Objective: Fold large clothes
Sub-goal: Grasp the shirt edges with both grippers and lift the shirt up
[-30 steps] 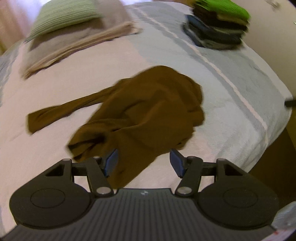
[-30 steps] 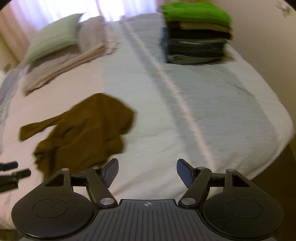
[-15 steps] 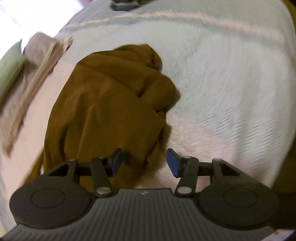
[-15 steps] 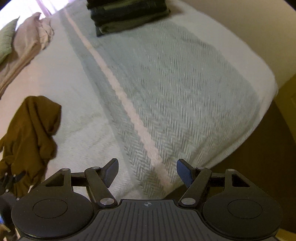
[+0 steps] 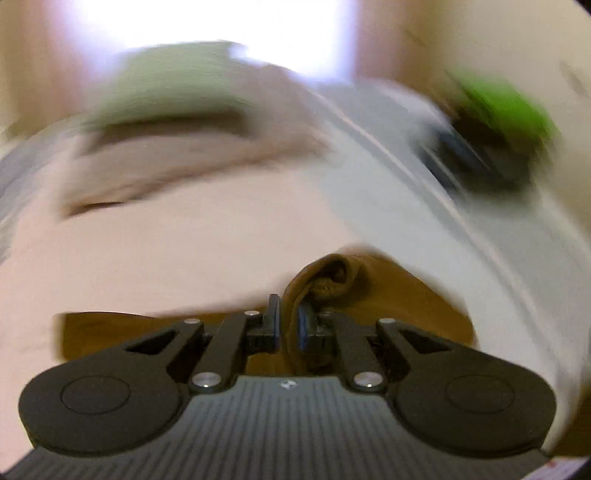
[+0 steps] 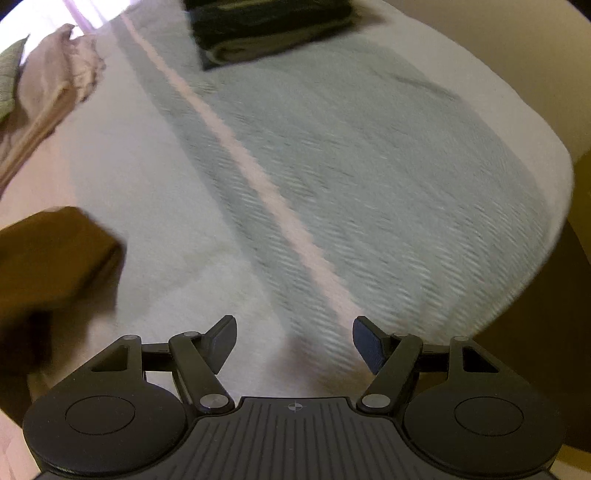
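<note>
Pale pink and grey-green striped bedding (image 6: 332, 155) covers the bed where the work goes on, with a stack of folded clothes (image 6: 273, 26) at the far side and pillows (image 5: 173, 92) near the bright window. At the near edge of the bed lies the brown garment (image 5: 399, 306), still crumpled. The left gripper (image 5: 287, 325) is closing its jaws on a bunched fold of that brown cloth, which stands pinched between the blue pads. The right gripper (image 6: 293, 341) points down at bare bedding with its jaws wide and nothing between them; the garment sits well off to its left in that view. The step in hand looks like picking the garment up to spread it out, so no fold is made yet. Next, the right gripper probably needs to reach across and take a second edge or corner, so that both can pull the cloth flat.
</note>
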The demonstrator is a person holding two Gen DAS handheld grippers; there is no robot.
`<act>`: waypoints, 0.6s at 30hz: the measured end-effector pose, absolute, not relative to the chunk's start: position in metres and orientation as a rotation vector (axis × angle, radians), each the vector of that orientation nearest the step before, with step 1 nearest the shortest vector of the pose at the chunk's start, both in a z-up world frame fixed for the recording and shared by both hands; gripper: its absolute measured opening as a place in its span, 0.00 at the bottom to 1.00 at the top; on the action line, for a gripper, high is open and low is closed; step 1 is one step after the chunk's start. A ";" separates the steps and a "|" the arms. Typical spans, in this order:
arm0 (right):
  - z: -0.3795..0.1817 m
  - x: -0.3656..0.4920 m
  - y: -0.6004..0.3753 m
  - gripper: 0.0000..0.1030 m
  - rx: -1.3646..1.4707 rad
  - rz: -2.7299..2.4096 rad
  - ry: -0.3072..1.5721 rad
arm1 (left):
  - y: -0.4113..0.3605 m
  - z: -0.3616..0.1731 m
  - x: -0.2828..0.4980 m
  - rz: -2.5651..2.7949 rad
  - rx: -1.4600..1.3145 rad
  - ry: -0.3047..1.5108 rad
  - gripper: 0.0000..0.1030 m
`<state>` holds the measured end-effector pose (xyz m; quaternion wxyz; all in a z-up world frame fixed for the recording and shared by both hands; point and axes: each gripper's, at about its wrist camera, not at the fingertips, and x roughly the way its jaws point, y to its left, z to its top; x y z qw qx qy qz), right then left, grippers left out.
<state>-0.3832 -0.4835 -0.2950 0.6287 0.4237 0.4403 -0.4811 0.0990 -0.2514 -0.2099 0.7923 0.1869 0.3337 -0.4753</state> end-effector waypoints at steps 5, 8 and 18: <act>-0.296 -0.291 -0.477 0.65 0.881 -0.986 1.009 | -0.182 -0.191 0.263 -0.636 0.271 0.720 0.09; -0.307 -0.224 -0.463 0.65 0.822 -0.890 1.022 | -0.141 -0.233 0.347 -0.380 0.349 0.787 0.11; -0.370 -0.033 -0.396 0.65 0.341 -0.526 1.061 | -0.069 -0.355 0.363 -0.600 0.623 0.922 0.26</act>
